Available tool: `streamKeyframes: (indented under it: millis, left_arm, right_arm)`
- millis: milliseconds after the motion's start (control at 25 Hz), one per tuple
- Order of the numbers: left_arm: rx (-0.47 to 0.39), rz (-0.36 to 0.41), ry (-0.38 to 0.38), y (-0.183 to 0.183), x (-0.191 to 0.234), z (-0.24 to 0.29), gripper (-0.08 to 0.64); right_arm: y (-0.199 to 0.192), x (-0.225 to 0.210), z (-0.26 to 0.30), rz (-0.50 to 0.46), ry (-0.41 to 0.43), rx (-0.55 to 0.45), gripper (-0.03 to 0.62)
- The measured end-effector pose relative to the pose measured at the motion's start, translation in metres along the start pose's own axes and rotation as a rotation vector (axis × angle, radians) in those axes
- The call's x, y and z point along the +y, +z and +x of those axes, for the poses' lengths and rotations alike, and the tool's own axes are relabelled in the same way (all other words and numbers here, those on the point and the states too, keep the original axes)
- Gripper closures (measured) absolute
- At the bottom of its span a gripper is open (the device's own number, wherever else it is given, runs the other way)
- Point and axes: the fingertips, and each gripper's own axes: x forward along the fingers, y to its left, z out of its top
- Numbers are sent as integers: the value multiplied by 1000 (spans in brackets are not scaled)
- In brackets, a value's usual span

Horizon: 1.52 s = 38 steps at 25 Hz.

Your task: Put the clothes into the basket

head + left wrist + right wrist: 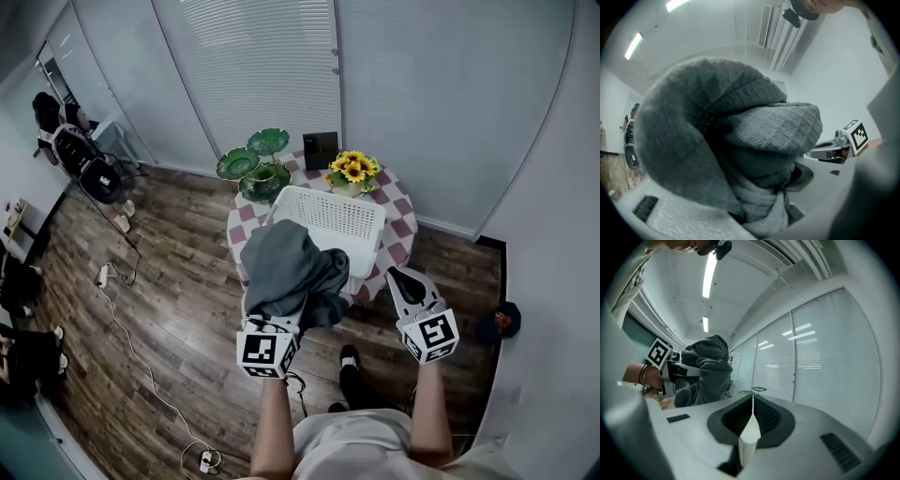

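A bulky grey garment [286, 267] hangs bunched in my left gripper [277, 314], just in front of the white basket [330, 217] on the round checkered table [398, 225]. In the left gripper view the grey garment [740, 136] fills the frame and the jaws of the left gripper [773, 206] are closed on its folds. My right gripper [403, 278] is held to the right of the garment, near the table's front edge. Seen from its own camera, the right gripper [752, 408] is shut with nothing in it. The garment [705, 366] shows at the left of the right gripper view.
Behind the basket on the table are sunflowers [352, 169], green dishes [253, 161] and a black frame [321, 150]. A cable [131, 328] trails over the wooden floor at the left. Bags [89, 159] stand by the far left wall. The person's shoes [349, 361] are below the table.
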Motion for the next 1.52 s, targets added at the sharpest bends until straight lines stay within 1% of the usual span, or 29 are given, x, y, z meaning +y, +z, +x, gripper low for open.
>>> streamKeyframes:
  millis: [200, 600, 800, 920, 1080, 1240, 1520]
  left_arm:
    - [-9, 9, -3, 4, 12, 35, 236]
    - [-18, 25, 14, 17, 35, 96, 236]
    - [-36, 39, 20, 28, 44, 124, 236]
    - [-38, 43, 17, 28, 45, 141, 236]
    - [-7, 42, 15, 14, 44, 165, 236]
    - [31, 31, 28, -2, 47, 179, 236]
    - [91, 36, 62, -17, 49, 186, 236]
  right_arm:
    - [-1, -21, 28, -5, 2, -2, 568]
    - [10, -62, 84, -9, 18, -23, 568]
    - [20, -84, 105, -22, 17, -43, 568]
    - [20, -100, 115, -20, 11, -44, 568]
    - [15, -124, 129, -12, 6, -41, 568]
    - [7, -140, 141, 9, 12, -33, 568]
    - [-19, -137, 156, 66, 76, -7, 568]
